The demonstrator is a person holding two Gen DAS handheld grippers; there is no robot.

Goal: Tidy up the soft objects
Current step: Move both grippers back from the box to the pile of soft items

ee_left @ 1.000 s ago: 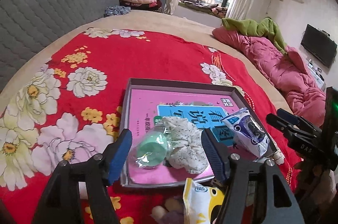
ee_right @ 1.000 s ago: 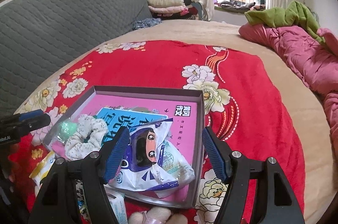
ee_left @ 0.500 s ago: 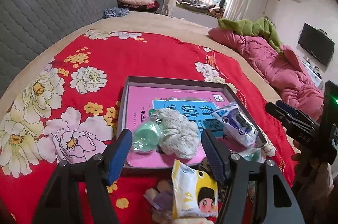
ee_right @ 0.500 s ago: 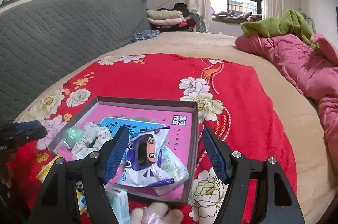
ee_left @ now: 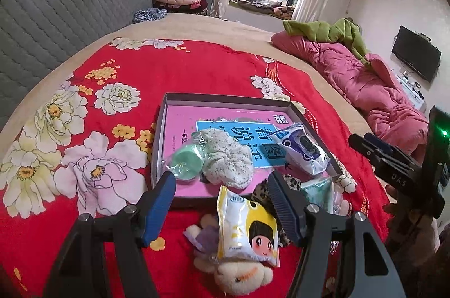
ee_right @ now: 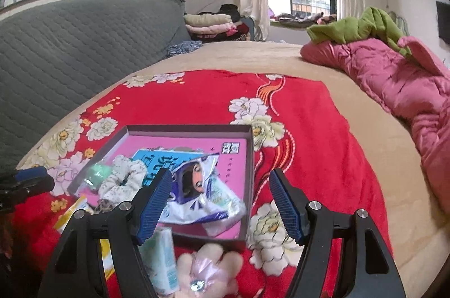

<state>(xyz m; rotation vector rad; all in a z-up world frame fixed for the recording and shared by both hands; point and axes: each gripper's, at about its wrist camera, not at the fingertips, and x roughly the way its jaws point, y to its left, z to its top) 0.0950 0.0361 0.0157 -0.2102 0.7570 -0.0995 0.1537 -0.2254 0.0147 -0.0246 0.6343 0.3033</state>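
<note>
plush toy point(ee_left: 239, 274) being half hidden under yellow packet point(ee_left: 247, 227); left gripper point(ee_left: 222, 208) and right gripper point(ee_right: 219, 202) being held released, empty; tray point(ee_left: 159, 140) being supported on red floral blanket point(ee_left: 197, 67).

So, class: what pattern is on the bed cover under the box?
Red bed cover with large flowers; left wrist view.

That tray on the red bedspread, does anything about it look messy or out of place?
Partly. The tray holds a scrunchie, a green wrapped item and a blue-white packet, but several soft things lie outside its near edge: a yellow packet on top of a plush toy, and a mint tissue pack.
</note>
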